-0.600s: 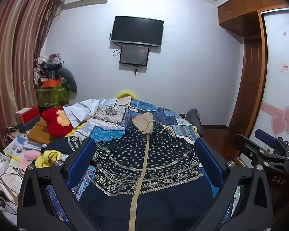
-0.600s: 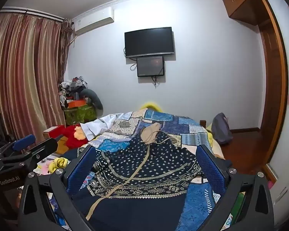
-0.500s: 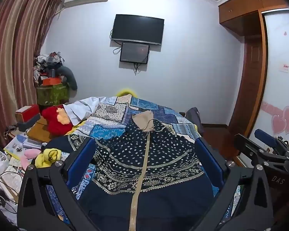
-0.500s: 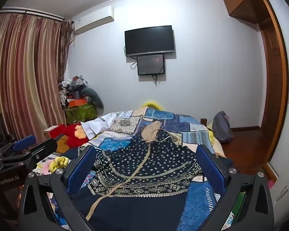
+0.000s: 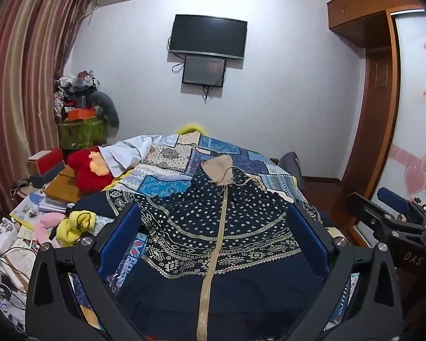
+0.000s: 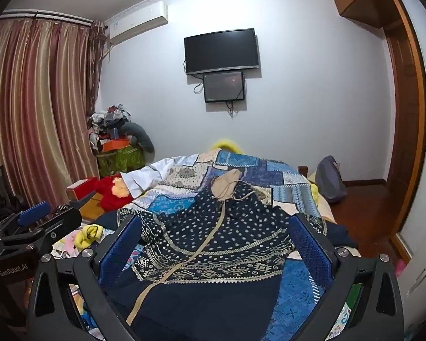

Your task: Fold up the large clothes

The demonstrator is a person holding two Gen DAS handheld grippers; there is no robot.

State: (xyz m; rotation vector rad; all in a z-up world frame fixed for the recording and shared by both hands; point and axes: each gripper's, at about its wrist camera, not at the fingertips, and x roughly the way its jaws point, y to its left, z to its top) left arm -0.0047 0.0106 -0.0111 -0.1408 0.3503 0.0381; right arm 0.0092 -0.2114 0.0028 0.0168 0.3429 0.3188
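Pale walls, a dark wall-mounted television (image 5: 208, 36) and striped curtains (image 6: 34, 108) frame the bed (image 5: 184, 156), which wears a blue patchwork quilt (image 6: 272, 176). On the bed's near end lies the large navy dotted garment (image 5: 213, 227), spread flat with its beige collar (image 6: 225, 184) toward the far edge. My left tool (image 5: 213, 241) and right tool (image 6: 214, 247) hover above it, both spread wide, pinching nothing.
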